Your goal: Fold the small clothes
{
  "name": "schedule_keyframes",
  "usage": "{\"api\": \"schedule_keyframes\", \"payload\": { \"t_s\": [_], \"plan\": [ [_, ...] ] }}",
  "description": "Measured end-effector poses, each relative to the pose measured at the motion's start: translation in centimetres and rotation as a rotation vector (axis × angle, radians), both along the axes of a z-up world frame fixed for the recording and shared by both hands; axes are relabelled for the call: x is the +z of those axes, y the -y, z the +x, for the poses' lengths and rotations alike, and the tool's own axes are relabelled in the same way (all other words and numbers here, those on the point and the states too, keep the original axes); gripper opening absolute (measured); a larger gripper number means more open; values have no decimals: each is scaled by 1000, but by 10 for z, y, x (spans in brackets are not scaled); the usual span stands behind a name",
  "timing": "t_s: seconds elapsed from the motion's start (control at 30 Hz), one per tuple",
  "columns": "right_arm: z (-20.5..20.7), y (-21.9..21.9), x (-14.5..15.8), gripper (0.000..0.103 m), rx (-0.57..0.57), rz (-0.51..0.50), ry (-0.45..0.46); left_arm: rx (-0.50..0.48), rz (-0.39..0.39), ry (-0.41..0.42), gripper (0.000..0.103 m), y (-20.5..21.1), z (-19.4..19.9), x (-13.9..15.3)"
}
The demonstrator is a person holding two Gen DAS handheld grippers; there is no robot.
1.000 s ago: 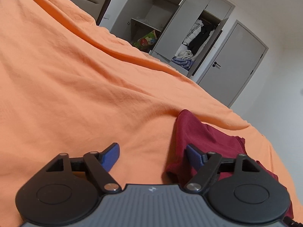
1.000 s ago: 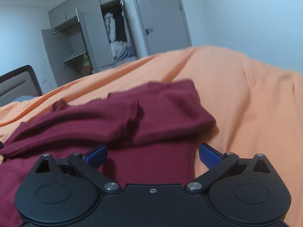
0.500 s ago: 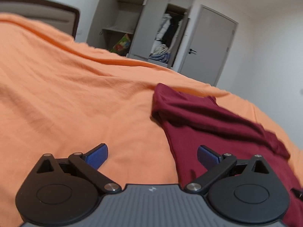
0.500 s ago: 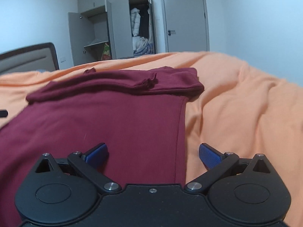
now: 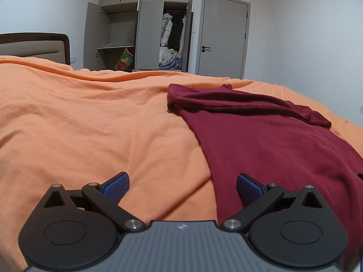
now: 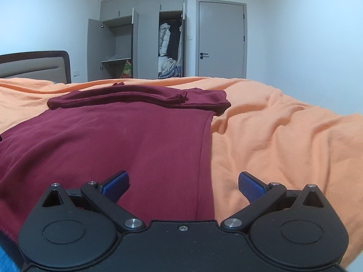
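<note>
Closest to us, our left gripper [image 5: 182, 187] and right gripper [image 6: 183, 184] now hang wide open and level at the near corners of the maroon garment [image 6: 109, 142], whose far end lies newly folded over on the orange bedspread [image 5: 79, 124].

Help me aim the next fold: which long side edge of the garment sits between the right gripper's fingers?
The maroon garment's right-hand seam edge, bordering the orange bedsheet, runs between the open right gripper.

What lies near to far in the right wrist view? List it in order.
Right gripper → maroon garment → its folded band → orange bedspread → wardrobe
</note>
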State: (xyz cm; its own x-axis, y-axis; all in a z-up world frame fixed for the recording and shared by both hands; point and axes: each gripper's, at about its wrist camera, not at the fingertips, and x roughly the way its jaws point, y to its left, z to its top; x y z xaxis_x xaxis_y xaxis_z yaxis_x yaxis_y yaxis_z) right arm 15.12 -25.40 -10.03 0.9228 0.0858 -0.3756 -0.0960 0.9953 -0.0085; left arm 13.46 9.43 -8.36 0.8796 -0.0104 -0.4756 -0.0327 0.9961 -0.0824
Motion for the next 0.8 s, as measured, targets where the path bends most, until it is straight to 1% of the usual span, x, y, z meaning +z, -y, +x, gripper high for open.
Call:
{"api": "schedule_keyframes", "payload": {
  "t_s": [0.1, 0.17, 0.27, 0.33, 0.47, 0.6, 0.7, 0.8],
  "plan": [
    [-17, 1, 6, 102, 16, -17, 3, 10, -12, -11, 103, -1, -13, 3],
    [-33, 1, 12, 102, 43, -37, 28, 7, -25, -16, 103, 0, -22, 7],
    [-60, -5, 20, 102, 125, -80, 76, -8, -21, -3, 103, 5, -39, 13],
    [-76, -12, 23, 102, 193, -117, 79, -20, -11, 9, 103, 11, -51, 16],
    [-101, -33, 22, 102, 334, -225, 89, -56, 3, 20, 103, 27, -70, 18],
    [-120, -57, 8, 102, 432, -380, 100, -83, 37, 9, 103, 44, -83, 17],
    [-117, -73, -8, 102, 426, -478, 83, -132, 70, -15, 103, 55, -82, 13],
    [-109, -85, -21, 102, 383, -564, 88, -140, 95, -28, 103, 63, -82, 9]
  ]
}}
